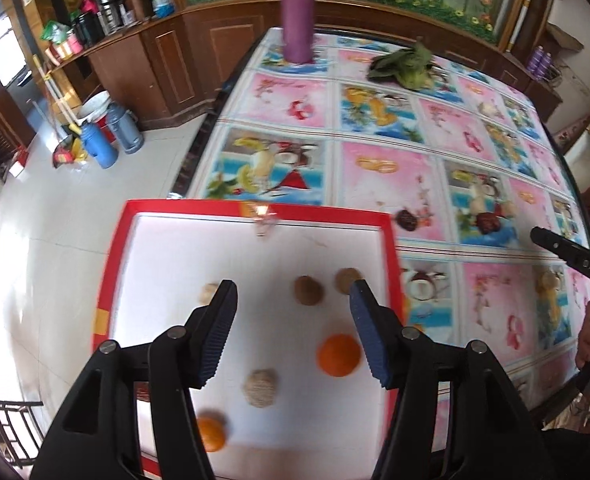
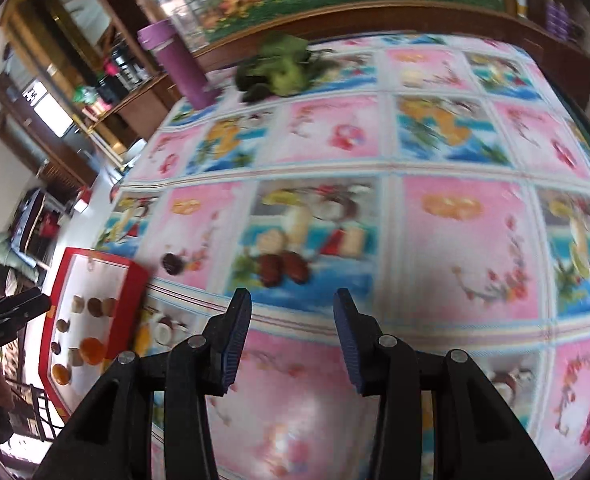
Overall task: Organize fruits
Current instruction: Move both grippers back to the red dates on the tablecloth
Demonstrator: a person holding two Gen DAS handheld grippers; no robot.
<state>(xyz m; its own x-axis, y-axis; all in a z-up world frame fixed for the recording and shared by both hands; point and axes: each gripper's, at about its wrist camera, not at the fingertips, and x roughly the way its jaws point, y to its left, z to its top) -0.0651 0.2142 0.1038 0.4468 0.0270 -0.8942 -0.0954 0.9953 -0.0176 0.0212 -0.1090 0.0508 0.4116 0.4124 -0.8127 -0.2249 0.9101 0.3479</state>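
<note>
- Red-rimmed tray (image 1: 389,236) at the table (image 1: 375,184) edge holds two oranges (image 1: 339,355) and several brown round fruits (image 1: 309,289), blurred.
- Left hand-held gripper (image 1: 293,294) spread wide above tray.
- Right hand-held gripper (image 2: 292,304) wide, empty.

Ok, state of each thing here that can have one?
Left hand-held gripper: open, empty, over the tray.
Right hand-held gripper: open, empty, over the tablecloth.
Tray: holds loose fruits.
Bottle: upright, capped.
Greens: lying on the table.
</note>
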